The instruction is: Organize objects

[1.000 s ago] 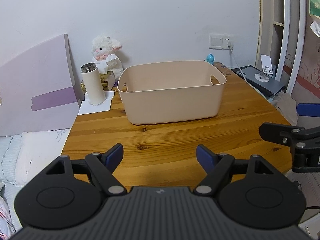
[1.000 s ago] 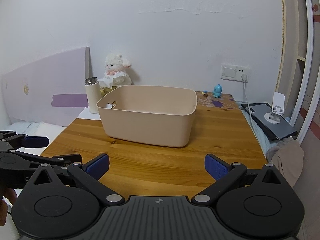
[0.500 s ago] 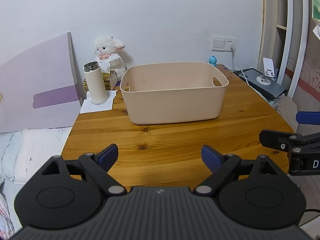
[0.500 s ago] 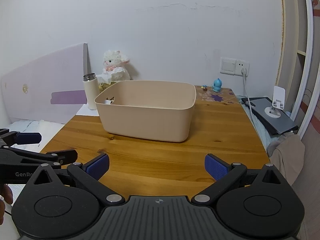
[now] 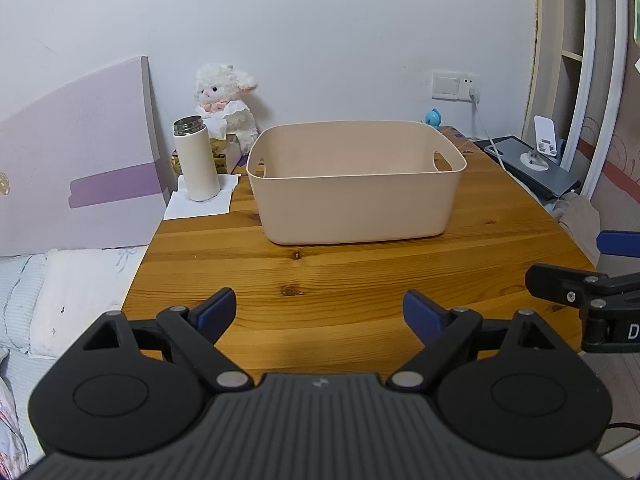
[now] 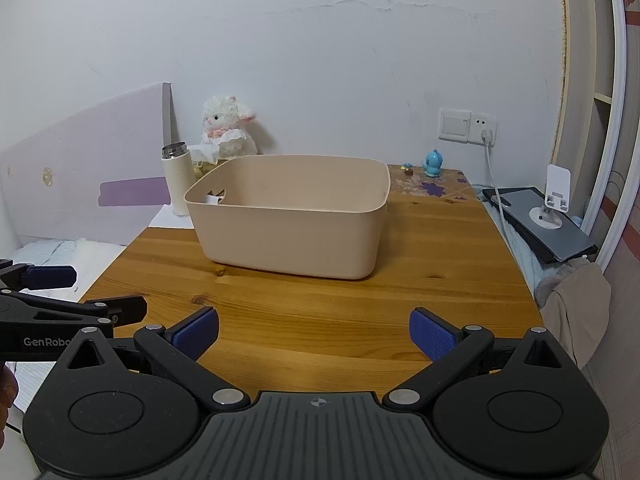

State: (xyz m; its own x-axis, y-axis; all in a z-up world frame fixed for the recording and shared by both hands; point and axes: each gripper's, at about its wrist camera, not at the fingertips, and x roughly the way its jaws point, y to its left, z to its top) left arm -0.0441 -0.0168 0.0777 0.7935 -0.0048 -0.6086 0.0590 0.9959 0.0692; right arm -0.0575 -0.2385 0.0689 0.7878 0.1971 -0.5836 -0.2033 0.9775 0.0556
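Observation:
A beige plastic bin (image 5: 356,196) stands on the wooden table (image 5: 320,280); it also shows in the right wrist view (image 6: 292,232). Its inside is largely hidden. A white bottle (image 5: 197,160) stands on a white tissue at the table's back left, with a white plush lamb (image 5: 226,104) behind it. My left gripper (image 5: 320,312) is open and empty over the table's near edge. My right gripper (image 6: 314,332) is open and empty, to the right of the left one. Both are well short of the bin.
A small blue figurine (image 6: 434,163) stands at the back right by a wall socket with a plugged cable. A tablet with a phone stand (image 6: 548,216) lies off the table's right side. A lilac board (image 5: 76,168) and bedding lie to the left.
Both grippers have drawn back and risen slightly, so the bin looks a little farther away. The left gripper has opened a little wider.

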